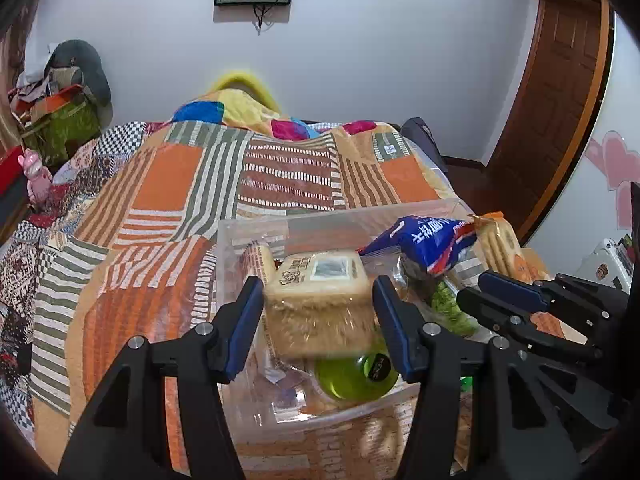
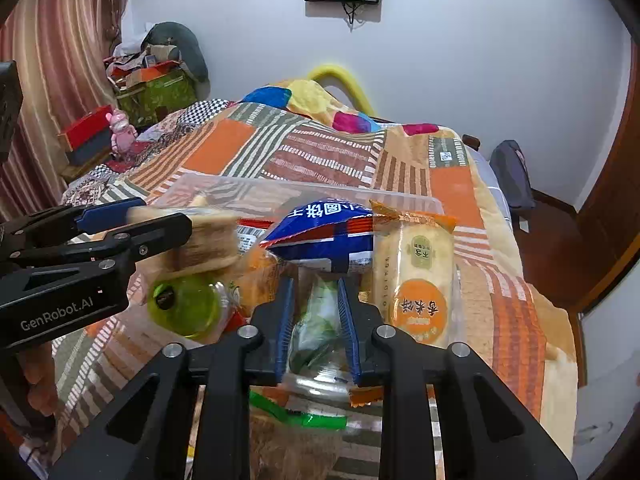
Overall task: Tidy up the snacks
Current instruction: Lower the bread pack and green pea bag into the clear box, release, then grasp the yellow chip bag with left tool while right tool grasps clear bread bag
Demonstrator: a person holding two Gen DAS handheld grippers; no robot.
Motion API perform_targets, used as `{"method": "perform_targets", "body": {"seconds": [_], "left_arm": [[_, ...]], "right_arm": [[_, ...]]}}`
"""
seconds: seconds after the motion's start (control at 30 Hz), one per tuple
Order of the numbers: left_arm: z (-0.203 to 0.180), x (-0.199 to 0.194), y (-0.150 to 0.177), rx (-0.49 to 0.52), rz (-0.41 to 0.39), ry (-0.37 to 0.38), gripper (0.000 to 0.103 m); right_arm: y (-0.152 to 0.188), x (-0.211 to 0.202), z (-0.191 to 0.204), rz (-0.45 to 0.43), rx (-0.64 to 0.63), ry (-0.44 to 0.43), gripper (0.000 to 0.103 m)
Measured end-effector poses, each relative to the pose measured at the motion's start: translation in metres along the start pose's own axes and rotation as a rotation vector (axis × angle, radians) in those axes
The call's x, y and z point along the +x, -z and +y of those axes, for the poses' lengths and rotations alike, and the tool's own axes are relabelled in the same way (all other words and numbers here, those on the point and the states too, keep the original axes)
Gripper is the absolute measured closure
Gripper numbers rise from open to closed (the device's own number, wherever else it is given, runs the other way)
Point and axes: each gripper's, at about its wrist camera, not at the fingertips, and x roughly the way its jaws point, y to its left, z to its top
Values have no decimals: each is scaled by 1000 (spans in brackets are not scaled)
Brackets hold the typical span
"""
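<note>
Left wrist view: left gripper [image 1: 318, 300] clamped on a tan cracker pack [image 1: 320, 300], held over the clear bin [image 1: 248, 232] on the patchwork quilt [image 1: 160, 200], above a green bottle [image 1: 352, 376]. Right wrist view: right gripper [image 2: 314, 320] pinching a clear green-tinted wrapper [image 2: 316, 320], just beside the blue packet [image 2: 320, 232] and orange-label rice-cracker pack [image 2: 416, 280].

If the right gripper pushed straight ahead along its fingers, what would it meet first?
The right gripper already has a clear packet with green contents between its fingers. Straight on, it would probably reach the blue snack bag lying just beyond in the clear bin, though depth is uncertain.
</note>
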Motion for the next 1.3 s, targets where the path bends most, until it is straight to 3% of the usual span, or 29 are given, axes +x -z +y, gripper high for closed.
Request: {"method": "perform_targets", "body": {"seconds": [0.43,0.6,1.07,1.3], "left_arm": [[-13,-54,13,63,-25,23,45],[-13,-71,33,72,-5,34,38],[-18,-55,101,48,170,85,37],[-24,-50,117,29,221,106,37]], "right_arm": [[12,-44,-1,-45,16,-42,54],[30,-48,-2,-8,37,-69,45],[79,-3,4,199,72,-119,44],[87,-4,3,201,98,-142,51]]}}
